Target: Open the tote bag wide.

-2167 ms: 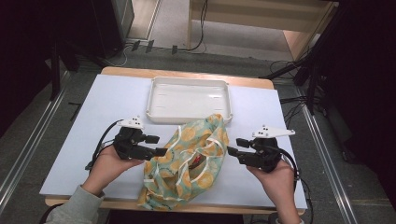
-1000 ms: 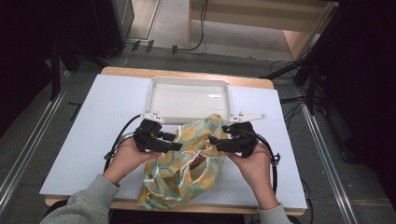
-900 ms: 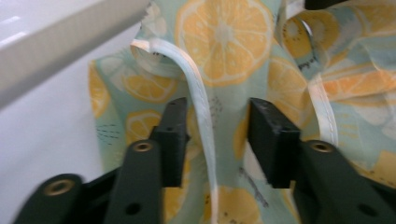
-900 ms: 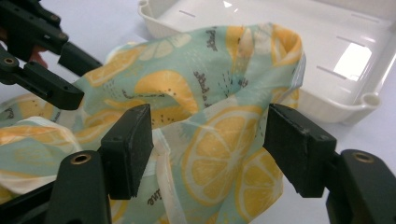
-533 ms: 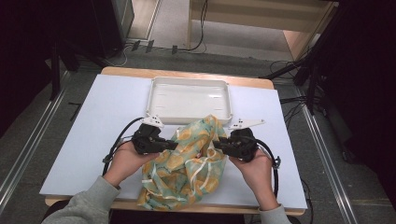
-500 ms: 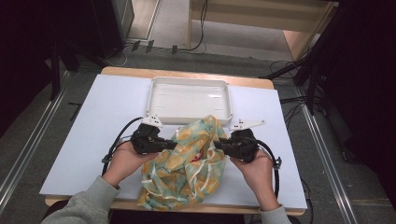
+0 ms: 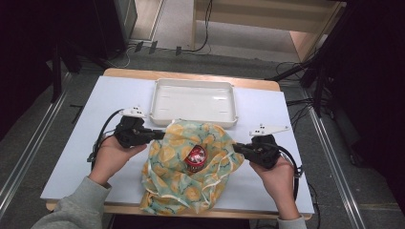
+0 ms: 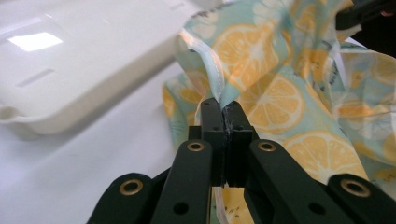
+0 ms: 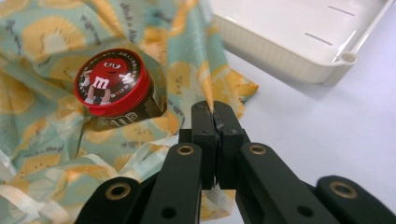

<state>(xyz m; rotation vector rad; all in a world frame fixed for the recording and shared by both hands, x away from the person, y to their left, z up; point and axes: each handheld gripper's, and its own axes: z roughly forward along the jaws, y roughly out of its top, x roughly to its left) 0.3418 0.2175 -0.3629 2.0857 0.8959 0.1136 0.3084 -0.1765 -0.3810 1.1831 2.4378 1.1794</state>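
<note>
A lemon-print fabric bag (image 7: 191, 167) lies on the white counter (image 7: 71, 157), spread open around a red-lidded candy jar (image 7: 195, 157). The left gripper (image 7: 160, 135) and right gripper (image 7: 236, 148) each pinch a bag edge. A white tray (image 7: 193, 100) sits just behind.

Left gripper (image 7: 154, 135): held in the left hand (image 7: 111, 153), jaws pressed together, pointed inward.
Right gripper (image 7: 237, 148): held in the right hand (image 7: 273, 172), jaws pressed together, pointed inward.
Forearms: extended from the near edge.

Pale green cloth bag (image 7: 191, 164) printed with orange slices; red-lidded candy jar (image 7: 196, 157); white tray (image 7: 193, 101); white counter (image 7: 119, 98); black tongs (image 8: 223, 116).
</note>
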